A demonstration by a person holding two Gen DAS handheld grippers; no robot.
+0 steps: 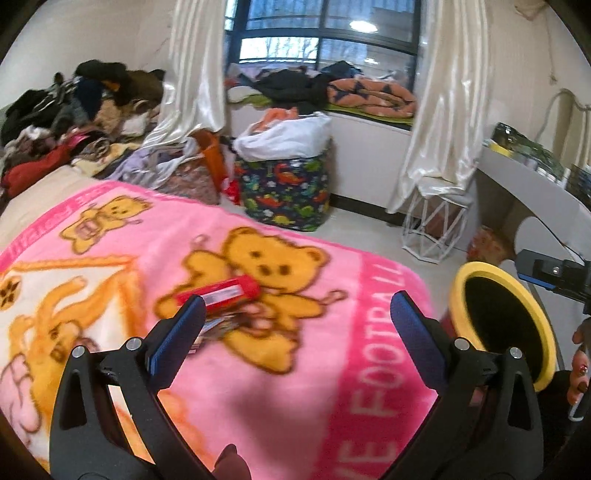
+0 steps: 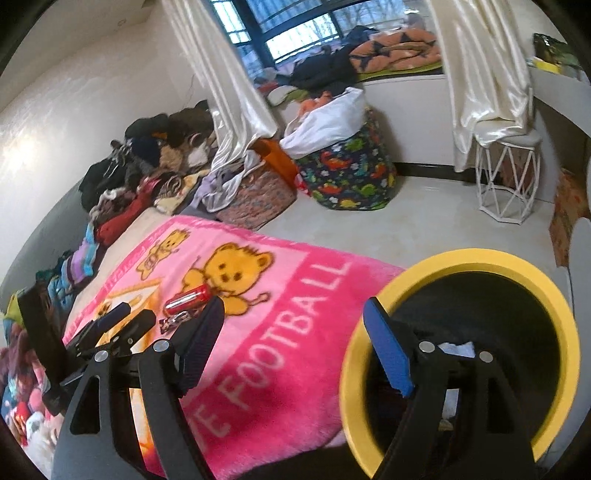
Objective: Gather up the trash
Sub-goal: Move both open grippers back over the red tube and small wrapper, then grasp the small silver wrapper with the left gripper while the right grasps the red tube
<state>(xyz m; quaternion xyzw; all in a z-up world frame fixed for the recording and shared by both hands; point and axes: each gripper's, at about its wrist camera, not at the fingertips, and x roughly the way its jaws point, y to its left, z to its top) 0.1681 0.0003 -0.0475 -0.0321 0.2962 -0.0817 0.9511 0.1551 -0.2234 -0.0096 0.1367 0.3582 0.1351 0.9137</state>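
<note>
— Yellow-rimmed bin [image 2: 458, 350] parked right against the edge of the pink blanket [image 1: 295, 387] — handy for dropping trash straight in, presumably. Some pale scraps inside already.

— And the trash left?

— Red wrapper [image 1: 225, 291], long, glossy, pale label strip; crumpled darker wrapper [image 2: 175, 320] touching it, both on the bear print.

— Grippers?

— Left gripper [image 1: 295, 332] wide open, empty, aimed at the red wrapper. Right gripper [image 2: 291, 343] also spread wide, holding nothing, one finger over the bin mouth.

White walls, curtained window [image 1: 321, 33] — pale floor [image 1: 369, 229]
</note>
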